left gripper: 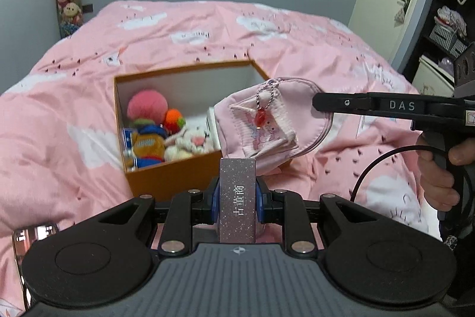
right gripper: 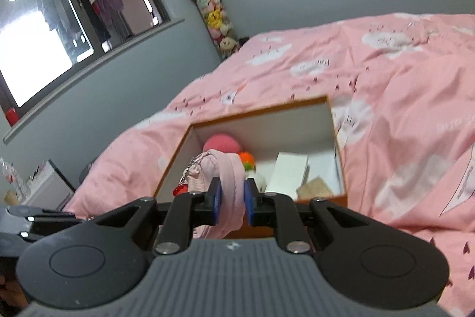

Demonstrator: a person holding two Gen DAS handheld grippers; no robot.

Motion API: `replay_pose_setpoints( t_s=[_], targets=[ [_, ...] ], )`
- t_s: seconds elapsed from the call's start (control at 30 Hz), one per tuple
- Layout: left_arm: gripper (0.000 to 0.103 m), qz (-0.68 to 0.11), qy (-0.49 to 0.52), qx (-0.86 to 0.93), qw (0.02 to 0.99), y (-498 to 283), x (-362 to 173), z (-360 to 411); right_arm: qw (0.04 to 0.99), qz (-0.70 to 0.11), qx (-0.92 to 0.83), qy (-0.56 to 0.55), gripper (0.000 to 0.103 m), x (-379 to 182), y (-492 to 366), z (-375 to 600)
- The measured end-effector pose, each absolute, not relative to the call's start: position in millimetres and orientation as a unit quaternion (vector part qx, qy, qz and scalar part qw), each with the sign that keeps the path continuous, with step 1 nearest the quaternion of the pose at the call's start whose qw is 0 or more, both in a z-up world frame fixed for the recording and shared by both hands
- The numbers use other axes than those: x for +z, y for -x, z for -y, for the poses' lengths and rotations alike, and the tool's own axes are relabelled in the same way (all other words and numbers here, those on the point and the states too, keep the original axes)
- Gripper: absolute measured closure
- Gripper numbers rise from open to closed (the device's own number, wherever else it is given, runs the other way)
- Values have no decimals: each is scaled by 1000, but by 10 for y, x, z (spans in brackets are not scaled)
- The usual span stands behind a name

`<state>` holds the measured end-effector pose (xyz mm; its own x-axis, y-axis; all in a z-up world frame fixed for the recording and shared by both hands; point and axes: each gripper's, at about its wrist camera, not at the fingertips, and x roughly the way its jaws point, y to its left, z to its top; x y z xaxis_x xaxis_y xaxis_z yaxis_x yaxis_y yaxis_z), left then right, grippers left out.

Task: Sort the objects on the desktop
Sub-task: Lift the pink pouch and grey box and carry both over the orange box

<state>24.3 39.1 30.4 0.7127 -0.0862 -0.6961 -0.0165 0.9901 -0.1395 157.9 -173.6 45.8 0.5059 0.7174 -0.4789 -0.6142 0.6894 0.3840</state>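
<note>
While both tools are up over the bed [left gripper: 74, 115], each is clenched on sth. Left tool [left gripper: 237, 199] grips a glittery grey box w/ white characters [left gripper: 237, 198], upright between its blue pads [left gripper: 215, 202]. Right tool [right gripper: 232, 199] pinches a pink pouch [right gripper: 228, 192] by its edge, w/ a red charm [right gripper: 181, 189] on a bead chain dangling left of it. Orange storage box [left gripper: 166, 177] sits open on the bed just ahead of both tools, plush toys [left gripper: 166, 135] inside, a white carton [right gripper: 289, 174] in there too. In the left view the pouch hangs over the box's right corner.
</note>
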Motion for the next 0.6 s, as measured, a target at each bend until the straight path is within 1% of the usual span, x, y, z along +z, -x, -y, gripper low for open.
replay_pose_setpoints(
  t_s=[0.2, 0.6],
  targets=[
    [77, -362, 76, -8, 929, -374, 344, -427, 874, -294, 376, -87, 85, 566, -1682, 1702],
    [77, -341, 92, 9, 936, -563, 338, -498, 886, -276, 365, -71, 85, 604, -1842, 1535]
  ],
)
